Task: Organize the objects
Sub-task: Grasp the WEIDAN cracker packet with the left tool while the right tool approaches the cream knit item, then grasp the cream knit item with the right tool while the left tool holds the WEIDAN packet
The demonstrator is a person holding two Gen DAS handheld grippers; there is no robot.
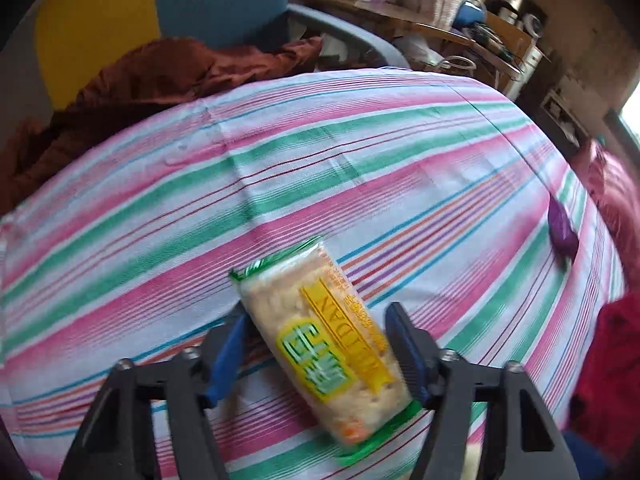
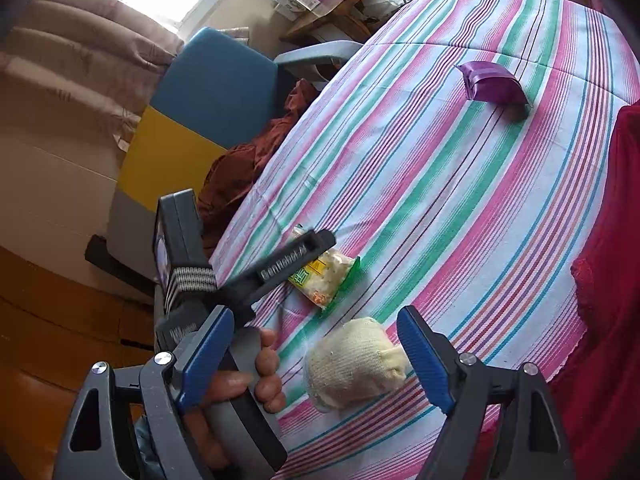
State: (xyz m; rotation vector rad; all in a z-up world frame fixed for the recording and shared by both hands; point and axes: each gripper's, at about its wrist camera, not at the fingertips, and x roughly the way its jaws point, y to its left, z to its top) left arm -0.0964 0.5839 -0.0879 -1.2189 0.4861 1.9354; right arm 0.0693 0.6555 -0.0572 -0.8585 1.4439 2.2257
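Down on the striped tablecloth (image 1: 360,152), the rice-cracker packet (image 1: 328,344) lies between the left gripper (image 1: 320,336)'s blue pads (image 1: 230,354); the blur leaves it unclear whether they press it. The right gripper (image 2: 316,344) gapes wide and empty above a cream knitted bundle (image 2: 354,362), with a purple packet (image 2: 494,84) well apart.

A lived-in room of a home. A table under a striped cloth (image 1: 360,152) stands beside a blue and yellow armchair (image 2: 208,92) with rust-brown fabric (image 1: 160,76) heaped on it. Behind are a cluttered wooden desk (image 1: 460,28), curtains (image 2: 80,40) at a bright window, and a wooden floor (image 2: 48,320).
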